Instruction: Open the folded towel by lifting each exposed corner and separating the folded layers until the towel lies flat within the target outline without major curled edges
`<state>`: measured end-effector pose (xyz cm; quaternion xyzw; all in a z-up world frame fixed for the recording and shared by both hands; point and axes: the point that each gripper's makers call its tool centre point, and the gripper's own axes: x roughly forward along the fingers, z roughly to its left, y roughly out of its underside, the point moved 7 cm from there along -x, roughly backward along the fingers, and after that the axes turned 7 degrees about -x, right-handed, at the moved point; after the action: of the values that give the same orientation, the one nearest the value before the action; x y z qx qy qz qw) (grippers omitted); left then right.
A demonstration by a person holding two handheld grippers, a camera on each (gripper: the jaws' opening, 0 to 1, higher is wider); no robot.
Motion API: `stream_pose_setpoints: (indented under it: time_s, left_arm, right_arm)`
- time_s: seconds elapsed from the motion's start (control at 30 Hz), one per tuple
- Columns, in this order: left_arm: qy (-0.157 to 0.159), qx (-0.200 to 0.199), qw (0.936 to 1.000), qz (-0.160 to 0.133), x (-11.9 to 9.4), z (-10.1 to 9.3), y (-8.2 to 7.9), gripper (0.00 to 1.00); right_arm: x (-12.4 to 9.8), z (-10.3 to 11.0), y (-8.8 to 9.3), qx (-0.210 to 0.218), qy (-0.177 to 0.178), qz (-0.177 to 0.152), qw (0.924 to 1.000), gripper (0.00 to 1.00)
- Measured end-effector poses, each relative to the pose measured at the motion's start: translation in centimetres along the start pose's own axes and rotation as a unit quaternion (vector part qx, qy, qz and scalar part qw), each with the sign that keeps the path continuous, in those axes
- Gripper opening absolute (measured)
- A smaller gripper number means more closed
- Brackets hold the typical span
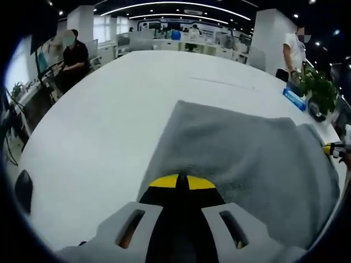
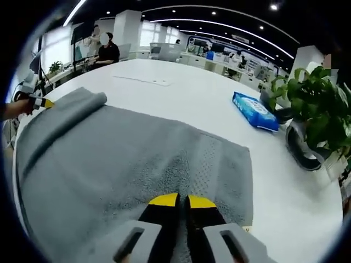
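A grey towel (image 1: 247, 159) lies spread on the white table (image 1: 109, 126). In the left gripper view my left gripper (image 1: 180, 181) has its yellow tips pressed together at the towel's near edge. My right gripper (image 1: 333, 148) shows at the towel's far right edge. In the right gripper view the towel (image 2: 126, 159) stretches away leftward, and its far edge is rolled over (image 2: 82, 101). My right gripper (image 2: 181, 201) is shut with towel cloth pinched at its tips. At the far left the left gripper (image 2: 41, 101) grips the towel's rolled end.
A blue packet (image 2: 253, 111) and a potted plant (image 2: 318, 115) stand on the table to the towel's right. A faint marked line (image 2: 143, 80) runs across the table beyond the towel. People sit at desks (image 1: 74, 57) past the table's far edge.
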<state>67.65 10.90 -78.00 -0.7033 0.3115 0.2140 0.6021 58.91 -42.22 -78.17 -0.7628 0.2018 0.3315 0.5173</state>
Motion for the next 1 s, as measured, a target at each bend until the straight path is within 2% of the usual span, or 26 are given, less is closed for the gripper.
stream_pose_setpoints:
  time_s: [0.37, 0.73, 0.93, 1.0]
  left_arm:
    - [-0.019, -0.011, 0.9997, -0.008, 0.5, 1.4, -0.7, 0.03]
    - [-0.02, -0.009, 0.9996, -0.017, 1.2, 1.7, -1.3, 0.02]
    - [-0.017, -0.008, 0.9996, -0.022, 2.2, 1.5, -2.0, 0.02]
    - [-0.016, -0.008, 0.9996, -0.023, 2.4, 1.4, -2.3, 0.02]
  right_arm:
    - [0.9, -2.7, 0.0, 0.011, 0.026, 0.005, 0.9996, 0.01]
    - [1.5, -3.7, 0.0, 0.016, 0.036, -0.005, 0.9992, 0.01]
    - [1.9, -4.1, -0.2, 0.061, 0.038, -0.017, 0.9973, 0.01]
    - [2.0, -4.1, -0.3, 0.061, 0.039, -0.018, 0.9972, 0.01]
